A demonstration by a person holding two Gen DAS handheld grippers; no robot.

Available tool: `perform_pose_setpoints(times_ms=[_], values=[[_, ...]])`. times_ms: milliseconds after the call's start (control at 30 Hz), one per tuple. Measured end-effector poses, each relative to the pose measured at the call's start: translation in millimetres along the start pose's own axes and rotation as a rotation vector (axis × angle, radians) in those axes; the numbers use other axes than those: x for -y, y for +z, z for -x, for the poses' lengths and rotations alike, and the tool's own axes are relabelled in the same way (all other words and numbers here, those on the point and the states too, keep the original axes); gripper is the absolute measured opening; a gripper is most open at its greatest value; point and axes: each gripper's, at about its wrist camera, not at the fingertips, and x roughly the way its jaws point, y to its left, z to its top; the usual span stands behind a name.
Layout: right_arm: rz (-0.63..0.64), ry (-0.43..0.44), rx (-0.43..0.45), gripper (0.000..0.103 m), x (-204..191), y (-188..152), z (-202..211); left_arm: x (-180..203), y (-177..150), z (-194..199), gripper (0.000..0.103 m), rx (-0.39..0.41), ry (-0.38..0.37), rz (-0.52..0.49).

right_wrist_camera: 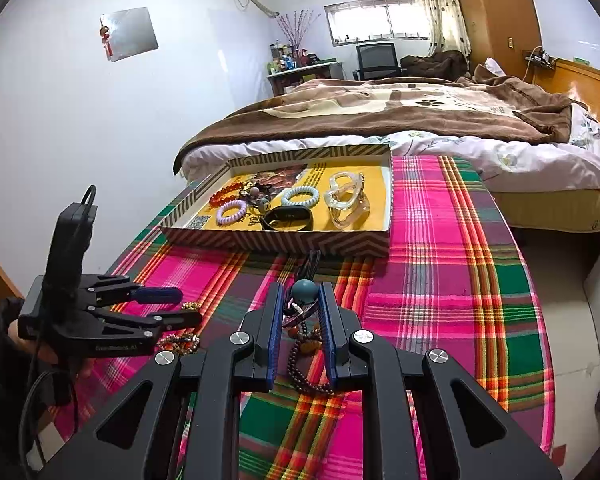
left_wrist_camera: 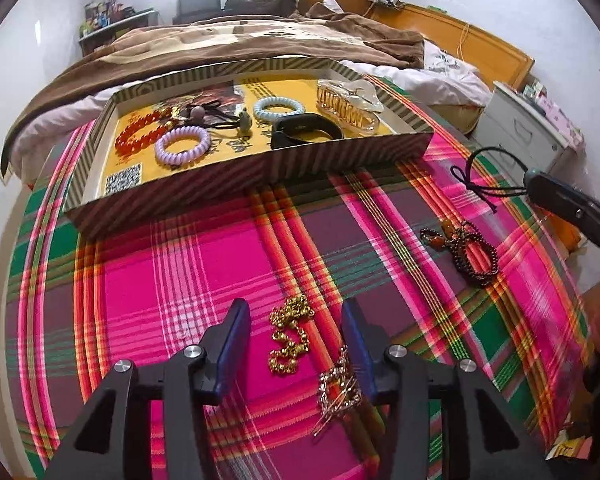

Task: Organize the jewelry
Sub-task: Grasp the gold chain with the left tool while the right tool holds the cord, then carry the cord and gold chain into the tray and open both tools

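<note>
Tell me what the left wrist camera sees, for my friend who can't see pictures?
The open left tool hovers over a gold chain on a bright pink plaid cloth. Behind it, a striped tray holds bracelets, hair ties and a clear hair claw, with a bed beyond.

Woven plaid cloth (left_wrist_camera: 260, 248) matt, gold chain (left_wrist_camera: 290, 334) shiny metal, cardboard tray (left_wrist_camera: 236, 184) w/ printed stripes, clear glossy plastic clip (left_wrist_camera: 350, 106), fuzzy brown blanket (right_wrist_camera: 400, 112), gripper (left_wrist_camera: 296, 338) matt blk plastic, blue pads (left_wrist_camera: 232, 344).

right gripper (left_wrist_camera: 572, 208) cut off by frame edge, QR label (left_wrist_camera: 125, 178) illegible
</note>
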Motion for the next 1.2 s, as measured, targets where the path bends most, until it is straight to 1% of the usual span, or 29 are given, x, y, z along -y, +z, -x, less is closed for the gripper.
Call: perform_pose_setpoints(times_ms=[67,100,133,200,333,400,533,600,733,933,1033,1133,1200], values=[[0.001,-0.001,0.000,0.018,-0.1,-0.5,-0.2,5.6,-0.3,-1.8,0.039,0.000,0.053,-0.036],[0.000,0.000,-0.001,0.018,0.1,-0.4,-0.4,8.9,-0.9,-1.5,0.025,0.003,0.065,-0.060],[-0.001,0.001,-0.001,0.018,-0.3,-0.9,-0.4,8.9,-0.8,-1.2,0.011,0.003,0.052,-0.056],[-0.004,0.001,-0.002,0.018,0.2,-1.5,-1.6,7.9,-0.9,-1.1,0.011,0.001,0.051,-0.047],[-0.002,0.001,-0.004,0.018,0.5,-2.0,-1.7,8.0,-2.0,1.6,0.005,0.006,0.050,-0.044],[-0.002,-0.001,0.000,0.018,0.4,-1.2,-1.3,5.4,-1.5,5.3,0.005,0.016,0.047,-0.032],[-0.006,-0.001,0.013,0.018,0.9,1.3,1.2,-3.7,7.1,26.9,0.005,0.077,0.015,0.003],[-0.006,0.001,0.017,0.018,1.2,3.8,2.5,-8.9,13.2,39.7,0.005,0.115,0.008,0.021],[0.004,0.002,0.029,0.018,-0.1,11.8,5.3,-18.8,24.4,56.5,0.005,0.159,0.000,0.044],[0.025,-0.003,0.060,0.018,1.0,38.1,5.5,-33.5,47.7,73.7,0.005,0.199,0.013,0.068],[0.041,-0.003,0.071,0.018,4.5,58.9,0.7,-41.7,63.1,78.4,0.005,0.217,-0.004,0.083],[0.048,-0.014,0.075,0.018,9.4,79.1,-9.0,-47.9,80.6,77.6,0.005,0.234,0.009,0.086],[0.054,-0.020,0.080,0.018,13.9,94.6,-18.0,-54.1,94.9,75.0,0.005,0.252,0.002,0.098]])
